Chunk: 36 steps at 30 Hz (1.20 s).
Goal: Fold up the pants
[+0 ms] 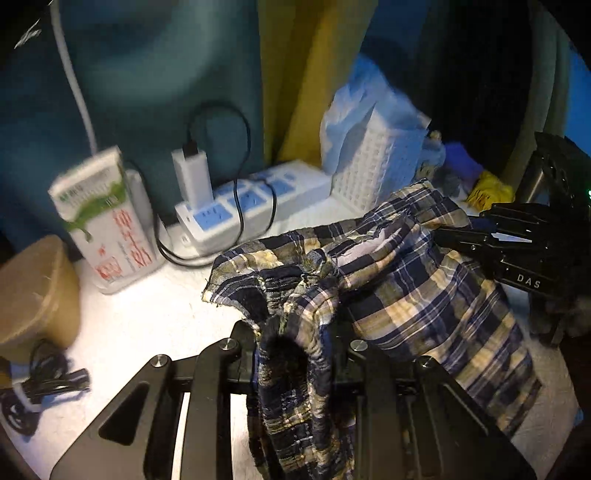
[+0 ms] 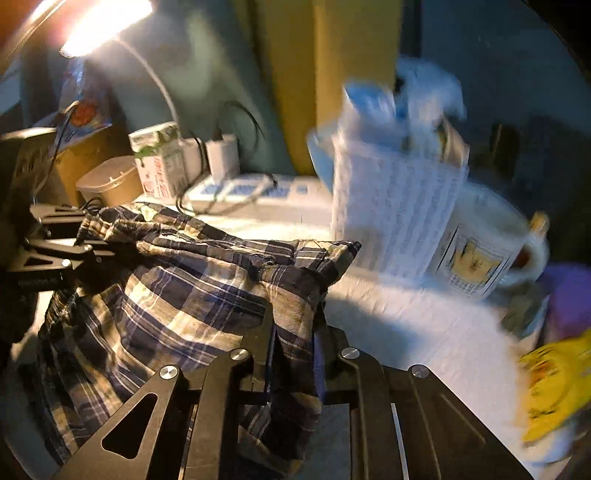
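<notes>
The pants (image 1: 406, 288) are blue, black and cream plaid, bunched and lifted above the white table (image 1: 140, 317). My left gripper (image 1: 291, 332) is shut on a gathered edge of the pants, which hangs between its fingers. My right gripper (image 2: 295, 332) is shut on another edge of the pants (image 2: 192, 295). The cloth sags between the two grippers. The right gripper also shows at the right of the left wrist view (image 1: 458, 236), and the left gripper at the left of the right wrist view (image 2: 81, 236).
At the back stand a power strip (image 1: 251, 199) with a charger (image 1: 192, 173) and black cable, a carton (image 1: 103, 221), a brown tub (image 1: 33, 295), a white basket (image 2: 395, 214), a mug (image 2: 487, 247) and a yellow bag (image 2: 557, 376). A lamp (image 2: 103, 22) shines at top left.
</notes>
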### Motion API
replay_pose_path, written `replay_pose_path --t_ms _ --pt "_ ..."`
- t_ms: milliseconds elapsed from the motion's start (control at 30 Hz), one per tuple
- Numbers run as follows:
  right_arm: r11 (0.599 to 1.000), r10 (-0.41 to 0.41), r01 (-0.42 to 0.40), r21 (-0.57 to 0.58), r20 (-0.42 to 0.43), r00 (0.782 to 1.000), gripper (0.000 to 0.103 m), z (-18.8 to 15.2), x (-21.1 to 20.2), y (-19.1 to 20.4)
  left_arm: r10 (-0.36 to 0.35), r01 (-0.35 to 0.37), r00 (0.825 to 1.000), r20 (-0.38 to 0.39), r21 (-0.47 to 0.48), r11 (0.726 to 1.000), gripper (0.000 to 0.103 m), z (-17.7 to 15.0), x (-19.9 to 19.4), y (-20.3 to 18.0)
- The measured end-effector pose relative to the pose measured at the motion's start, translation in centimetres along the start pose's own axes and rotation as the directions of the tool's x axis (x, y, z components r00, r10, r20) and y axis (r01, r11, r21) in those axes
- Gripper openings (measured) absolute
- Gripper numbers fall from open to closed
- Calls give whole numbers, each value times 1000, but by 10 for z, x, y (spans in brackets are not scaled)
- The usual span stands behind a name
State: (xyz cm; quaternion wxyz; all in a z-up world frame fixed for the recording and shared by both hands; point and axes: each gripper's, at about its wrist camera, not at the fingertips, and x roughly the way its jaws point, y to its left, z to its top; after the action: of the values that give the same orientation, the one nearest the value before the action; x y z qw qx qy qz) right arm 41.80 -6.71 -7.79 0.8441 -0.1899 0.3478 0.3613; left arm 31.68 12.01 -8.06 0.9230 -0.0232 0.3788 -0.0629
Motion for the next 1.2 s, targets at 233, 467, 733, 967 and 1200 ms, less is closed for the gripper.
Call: replay_pose_path --t_ms 233,467,733,967,1200 --pt "995 -79 86 -49 131 988 16 16 -63 27 30 -29 994 105 -11 1000 23 -6 -54 1" --pt "989 -94 121 -86 267 959 16 29 -138 59 60 -59 956 286 -12 998 23 -15 -139 -12" --pt "974 -86 167 -154 429 899 16 34 -225 106 101 -111 895 434 -3 994 23 -25 -233 -27" --pt "966 -50 174 -192 520 853 16 25 -282 158 136 -139 847 514 -33 990 23 -63 -312 -31" --pt "966 68 88 -242 566 821 16 11 -322 212 222 -232 787 576 -58 971 23 -111 -381 -22"
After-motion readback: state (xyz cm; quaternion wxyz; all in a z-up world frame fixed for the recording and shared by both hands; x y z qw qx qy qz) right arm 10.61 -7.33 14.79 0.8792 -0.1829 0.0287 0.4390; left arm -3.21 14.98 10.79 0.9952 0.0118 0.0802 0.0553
